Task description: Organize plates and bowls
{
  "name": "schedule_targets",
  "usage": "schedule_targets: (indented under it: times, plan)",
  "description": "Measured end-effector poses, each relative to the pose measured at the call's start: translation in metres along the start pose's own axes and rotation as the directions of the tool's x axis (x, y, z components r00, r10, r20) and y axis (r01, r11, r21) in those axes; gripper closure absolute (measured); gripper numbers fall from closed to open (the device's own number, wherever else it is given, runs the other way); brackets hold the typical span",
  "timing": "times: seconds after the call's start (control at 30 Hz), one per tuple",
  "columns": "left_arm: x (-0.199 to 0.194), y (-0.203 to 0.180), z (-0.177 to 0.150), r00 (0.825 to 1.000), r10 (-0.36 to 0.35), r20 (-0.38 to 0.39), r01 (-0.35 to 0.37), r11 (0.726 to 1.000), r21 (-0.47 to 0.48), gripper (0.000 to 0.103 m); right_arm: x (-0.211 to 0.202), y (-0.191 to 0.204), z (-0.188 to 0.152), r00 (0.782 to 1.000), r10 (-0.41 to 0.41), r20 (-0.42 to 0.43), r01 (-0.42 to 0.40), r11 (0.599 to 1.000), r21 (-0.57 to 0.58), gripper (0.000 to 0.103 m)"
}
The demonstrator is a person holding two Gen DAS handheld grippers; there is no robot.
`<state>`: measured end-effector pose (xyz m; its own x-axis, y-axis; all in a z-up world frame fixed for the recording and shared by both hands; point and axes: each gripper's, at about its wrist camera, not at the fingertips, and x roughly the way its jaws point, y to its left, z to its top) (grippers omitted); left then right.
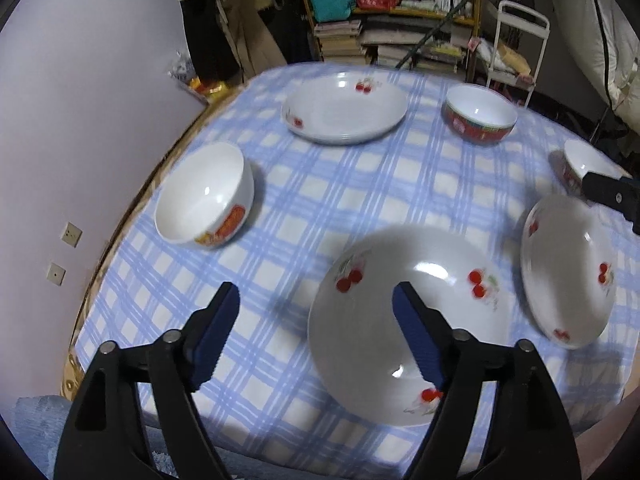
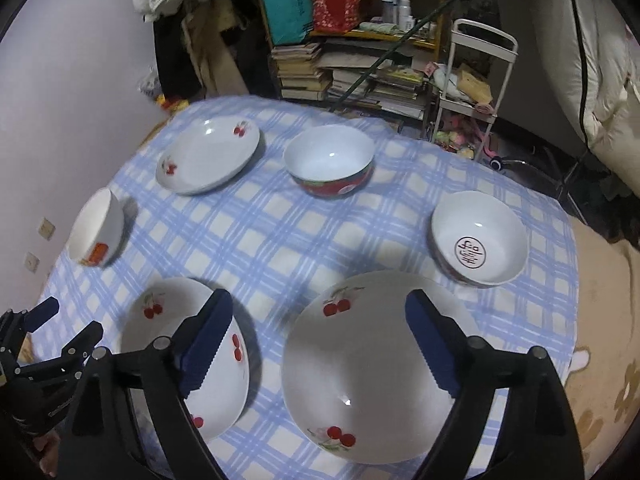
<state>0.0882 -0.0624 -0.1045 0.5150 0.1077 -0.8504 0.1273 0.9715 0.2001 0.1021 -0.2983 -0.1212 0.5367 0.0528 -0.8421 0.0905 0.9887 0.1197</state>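
Above a blue-checked tabletop (image 2: 280,240), crockery sits spread out: from left, a white bowl (image 2: 98,226) near the wall edge, a cherry plate (image 2: 208,158) at the back, a red-banded bowl (image 2: 330,164), and a white bowl with a round mark (image 2: 480,238). Nearer the cameras lie two cherry plates (image 2: 188,356) (image 2: 368,368). The left hand-held gripper (image 1: 316,332) and the right hand-held gripper (image 2: 318,342) both hover with jaws wide, holding nothing.

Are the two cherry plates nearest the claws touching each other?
Apart. The right wrist view shows a strip of checked tablecloth between the left cherry plate and the right cherry plate.
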Motion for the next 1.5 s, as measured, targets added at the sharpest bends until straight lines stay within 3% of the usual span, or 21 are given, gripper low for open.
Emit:
schedule_targets:
  times: [0.33, 0.63, 1.1, 1.27, 1.4, 1.5]
  plan:
    - [-0.024, -0.040, 0.028, 0.995, -0.075, 0.066, 0.072, 0.996, 0.051, 0.022, -0.026, -0.025, 0.005, 1.000, -0.011, 0.023, 0.012, 1.000, -0.011, 0.009]
    - [-0.023, -0.072, 0.041, 0.985, -0.166, 0.056, 0.160, 0.982, 0.100, 0.022, -0.024, -0.056, 0.006, 0.999, -0.028, -0.015, 0.028, 0.999, 0.024, 0.009]
    - [0.019, -0.133, 0.048, 0.943, -0.313, -0.115, 0.326, 0.937, 0.126, 0.023, -0.006, -0.117, -0.009, 0.992, 0.015, -0.128, -0.004, 0.996, 0.085, 0.010]
    - [0.041, -0.146, 0.047, 0.928, -0.327, -0.179, 0.350, 0.930, 0.113, 0.023, 0.013, -0.138, -0.022, 0.979, 0.066, -0.193, -0.039, 0.989, 0.142, 0.010]
    - [0.057, -0.156, 0.046, 0.914, -0.338, -0.225, 0.367, 0.925, 0.102, 0.023, 0.030, -0.149, -0.029, 0.962, 0.067, -0.265, -0.021, 0.984, 0.174, 0.010]
    - [0.067, -0.161, 0.045, 0.905, -0.341, -0.256, 0.377, 0.921, 0.103, 0.023, 0.041, -0.155, -0.035, 0.950, 0.098, -0.296, -0.040, 0.979, 0.199, 0.017]
